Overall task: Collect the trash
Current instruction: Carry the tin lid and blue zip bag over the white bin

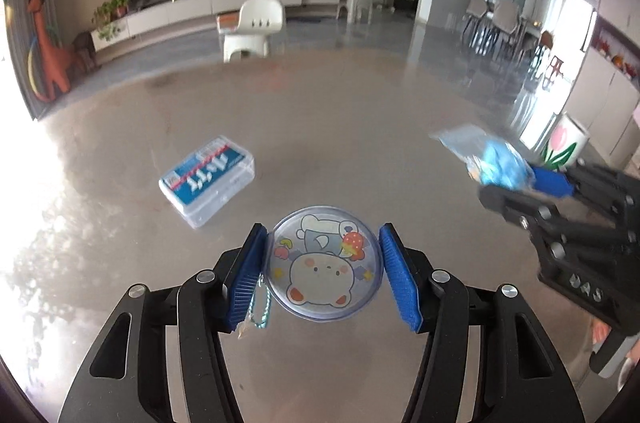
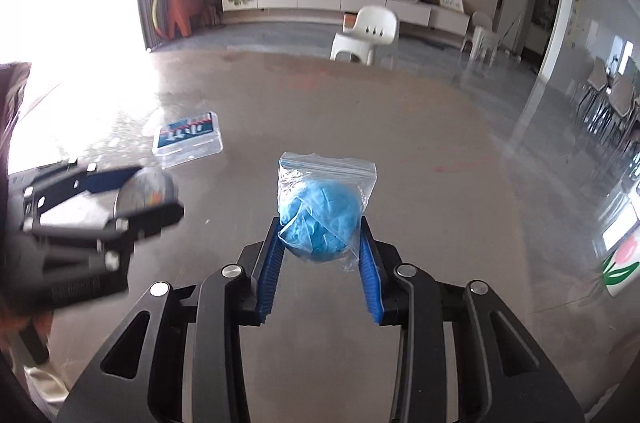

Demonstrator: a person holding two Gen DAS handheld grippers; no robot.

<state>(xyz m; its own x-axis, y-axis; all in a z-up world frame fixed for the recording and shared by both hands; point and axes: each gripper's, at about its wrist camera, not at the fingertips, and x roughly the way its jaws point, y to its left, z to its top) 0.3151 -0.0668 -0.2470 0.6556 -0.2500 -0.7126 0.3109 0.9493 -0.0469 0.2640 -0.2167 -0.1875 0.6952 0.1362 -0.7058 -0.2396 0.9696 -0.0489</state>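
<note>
My left gripper (image 1: pixel 324 255) is shut on a round clear cartoon case (image 1: pixel 325 263) with a small bead chain (image 1: pixel 258 311), held above the table. My right gripper (image 2: pixel 320 243) is shut on a clear zip bag with a blue crumpled wad (image 2: pixel 320 219) inside, also held above the table. The right gripper also shows in the left wrist view (image 1: pixel 516 183) at the right with the bag (image 1: pixel 488 159). The left gripper shows in the right wrist view (image 2: pixel 148 199) at the left with the round case (image 2: pixel 146 193).
A clear plastic box with a blue label (image 1: pixel 208 181) lies on the brown table (image 1: pixel 320 127), left of centre; it also shows in the right wrist view (image 2: pixel 187 139). A white bin with a tulip print (image 1: pixel 560 143) stands off the table's right edge. A white chair (image 1: pixel 252 27) stands beyond the far edge.
</note>
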